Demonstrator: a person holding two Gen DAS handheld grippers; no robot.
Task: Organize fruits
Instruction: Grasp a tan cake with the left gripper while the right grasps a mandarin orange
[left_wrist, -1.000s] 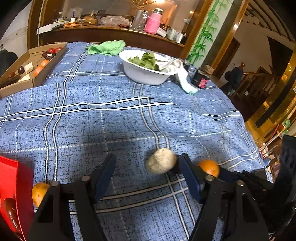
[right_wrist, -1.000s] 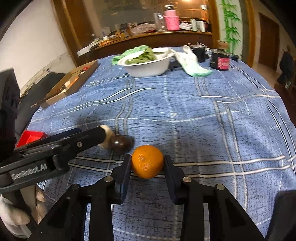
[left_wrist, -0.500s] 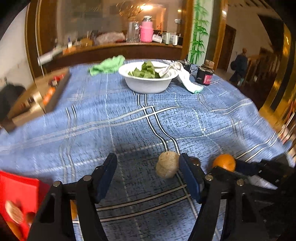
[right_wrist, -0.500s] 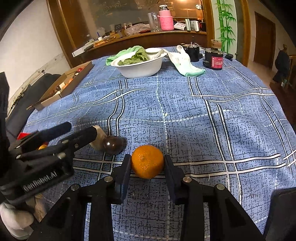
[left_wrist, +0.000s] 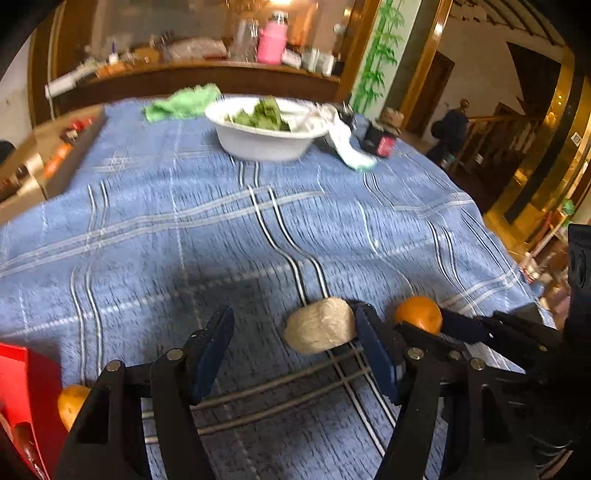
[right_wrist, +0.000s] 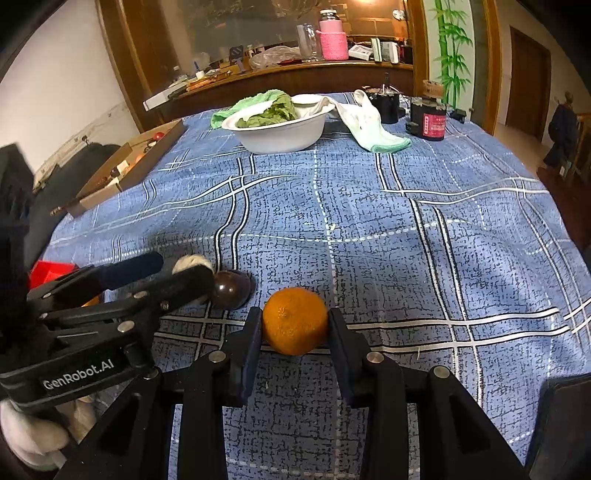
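A beige, rough-skinned fruit (left_wrist: 319, 326) lies on the blue checked tablecloth (left_wrist: 221, 236), against the right finger of my left gripper (left_wrist: 291, 314). Those jaws are closing, and the left finger still stands well clear of the fruit. Just to its right, my right gripper (right_wrist: 294, 316) is shut on an orange (right_wrist: 295, 321), with both pads pressing its sides low over the cloth. A dark round fruit (right_wrist: 231, 290) sits between the two grippers, touching the left gripper's finger. Another orange (left_wrist: 70, 404) lies beside a red box (left_wrist: 26, 398) at the lower left.
A white bowl (left_wrist: 258, 144) of green leaves stands at the far side with a white cloth (left_wrist: 347, 147) and a dark jar (left_wrist: 380, 142). A cardboard box (left_wrist: 48, 162) holding fruit lies at the far left edge. A person (left_wrist: 448, 129) stands in the doorway beyond.
The left gripper has rolled a little and its view has swung; the beige fruit stays against its right finger. The right gripper keeps still, shut on the orange.
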